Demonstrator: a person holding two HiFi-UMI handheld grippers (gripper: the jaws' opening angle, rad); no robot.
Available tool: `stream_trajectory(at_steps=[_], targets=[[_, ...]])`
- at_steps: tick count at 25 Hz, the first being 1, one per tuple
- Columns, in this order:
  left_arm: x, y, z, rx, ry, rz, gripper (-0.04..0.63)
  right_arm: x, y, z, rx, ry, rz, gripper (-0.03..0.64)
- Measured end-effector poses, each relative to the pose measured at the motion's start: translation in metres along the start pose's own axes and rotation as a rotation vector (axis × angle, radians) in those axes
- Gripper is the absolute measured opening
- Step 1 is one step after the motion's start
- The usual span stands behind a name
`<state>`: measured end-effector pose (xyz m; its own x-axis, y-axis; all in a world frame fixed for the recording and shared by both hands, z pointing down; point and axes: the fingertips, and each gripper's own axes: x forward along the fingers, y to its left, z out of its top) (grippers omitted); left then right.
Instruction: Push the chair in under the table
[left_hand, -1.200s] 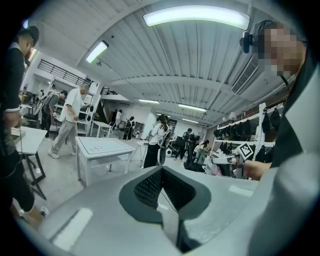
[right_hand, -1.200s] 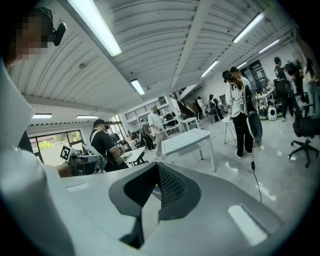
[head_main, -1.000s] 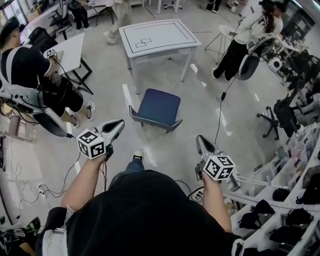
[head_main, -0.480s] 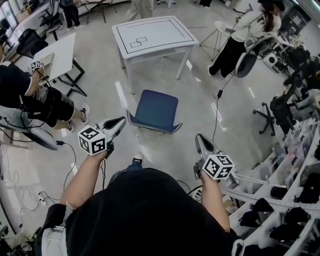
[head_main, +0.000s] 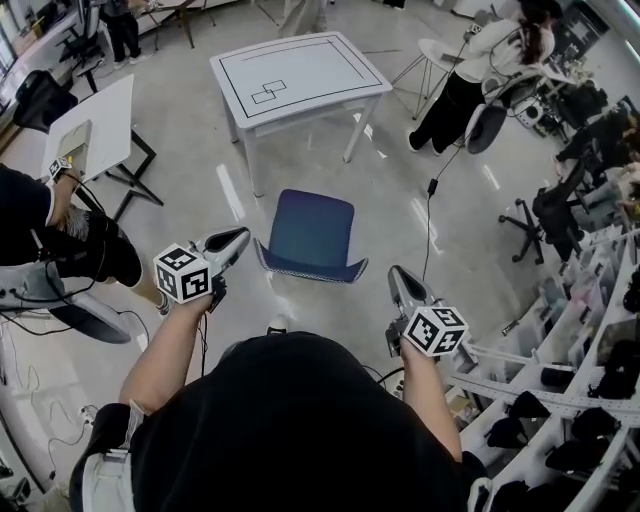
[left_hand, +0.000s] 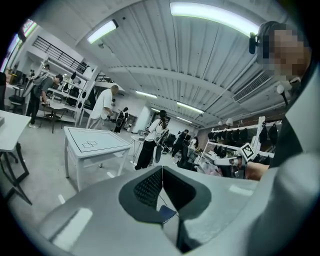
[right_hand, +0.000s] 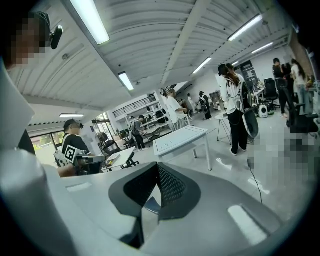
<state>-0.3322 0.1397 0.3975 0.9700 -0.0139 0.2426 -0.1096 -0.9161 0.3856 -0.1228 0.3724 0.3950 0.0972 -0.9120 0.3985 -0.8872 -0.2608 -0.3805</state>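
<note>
The chair (head_main: 312, 232), blue seat and grey frame, stands on the floor short of the white table (head_main: 295, 70), outside its legs, with its backrest edge nearest me. My left gripper (head_main: 238, 238) is shut and empty, just left of the backrest. My right gripper (head_main: 397, 277) is shut too, at the chair's right rear, a little apart from it. In the left gripper view the left gripper (left_hand: 162, 172) shows its pads pressed together, a blue sliver of the chair (left_hand: 167, 215) below them and the table (left_hand: 92, 145) beyond. The right gripper (right_hand: 158, 167) looks the same, with the table (right_hand: 180, 139) ahead.
A person in black (head_main: 30, 225) is seated at the left beside a folding table (head_main: 95, 115). Another person (head_main: 470, 70) stands at the table's far right. A cable (head_main: 430, 225) trails on the floor right of the chair. An office chair (head_main: 545, 215) and shelves (head_main: 570, 400) line the right.
I have stepped forward and a little left: chair and table sit slightly nearer and more central, and the seated person has slid toward the left edge. Both grippers keep their pose, still shut.
</note>
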Motion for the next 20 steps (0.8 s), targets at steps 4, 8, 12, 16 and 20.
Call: stream_trajectory(at_steps=[4, 8, 12, 16, 20], targets=[[0.007, 0.021, 0.009, -0.003, 0.010, -0.031, 0.003, 0.014, 0.009, 0.010, -0.003, -0.011, -0.022, 0.031], [0.014, 0.035, 0.016, 0.001, 0.024, -0.062, 0.003, 0.022, 0.013, 0.015, 0.002, -0.025, -0.048, 0.031], [0.022, 0.046, 0.020, -0.003, 0.035, -0.084, 0.004, 0.025, 0.009, 0.014, 0.025, -0.033, -0.073, 0.031], [0.033, 0.054, 0.020, -0.016, 0.049, -0.091, 0.006, 0.028, -0.004, 0.016, 0.047, -0.039, -0.094, 0.031], [0.053, 0.063, 0.021, -0.019, 0.067, -0.094, 0.012, 0.042, -0.022, 0.019, 0.062, -0.031, -0.100, 0.034]])
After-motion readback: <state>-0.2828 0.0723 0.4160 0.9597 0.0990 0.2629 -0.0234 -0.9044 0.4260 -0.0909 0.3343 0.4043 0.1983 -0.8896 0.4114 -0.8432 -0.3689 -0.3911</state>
